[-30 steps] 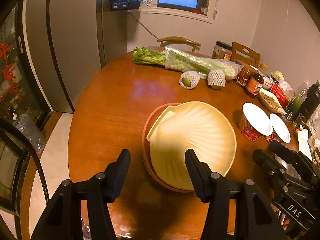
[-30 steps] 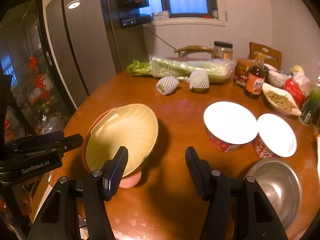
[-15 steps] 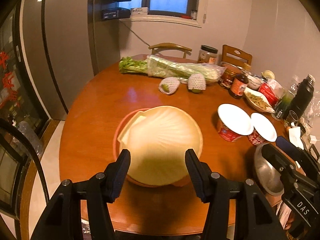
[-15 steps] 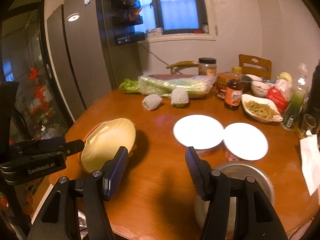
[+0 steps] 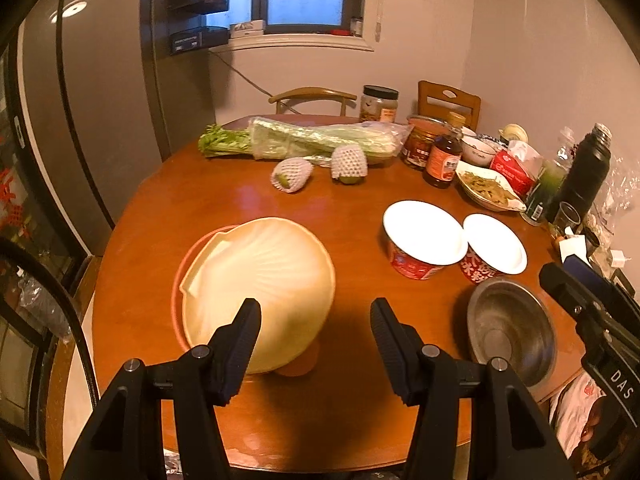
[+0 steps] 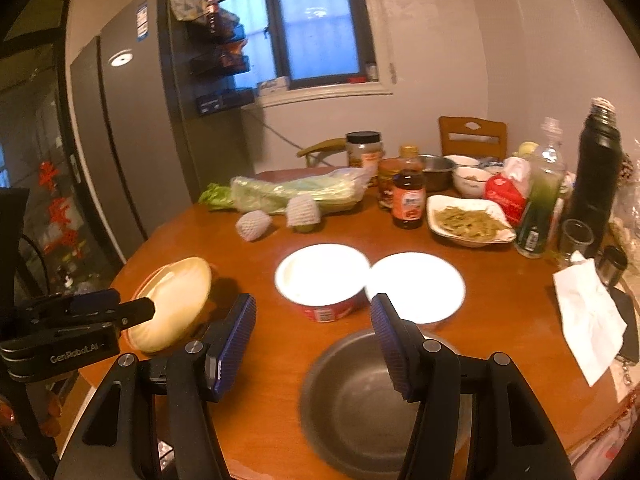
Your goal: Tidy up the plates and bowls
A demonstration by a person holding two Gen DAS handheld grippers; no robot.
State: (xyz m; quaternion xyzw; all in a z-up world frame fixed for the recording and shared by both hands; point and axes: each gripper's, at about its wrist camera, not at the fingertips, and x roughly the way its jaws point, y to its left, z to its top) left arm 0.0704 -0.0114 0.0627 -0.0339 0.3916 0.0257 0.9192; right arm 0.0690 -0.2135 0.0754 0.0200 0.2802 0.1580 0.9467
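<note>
1. The round brown wooden worktop (image 5: 168, 200) is crowded at its far side, so a wide swing can knock over the jars there.
2. The cream shell-shaped plate (image 5: 260, 280) lies on a pink plate, its near edge past the pink rim; a push can tip it.
3. The round steel bowl (image 6: 360, 400) stands near the worktop edge and can slide off.
4. The left tongs (image 5: 314, 344) and right tongs (image 6: 314, 344) stand apart and hold nothing.

Left black two-finger gripper (image 5: 314, 340) and right black two-finger gripper with blue ribbed pads (image 6: 314, 344): both angled downward, jaws parted, nothing between the fingers; right points less steeply.
</note>
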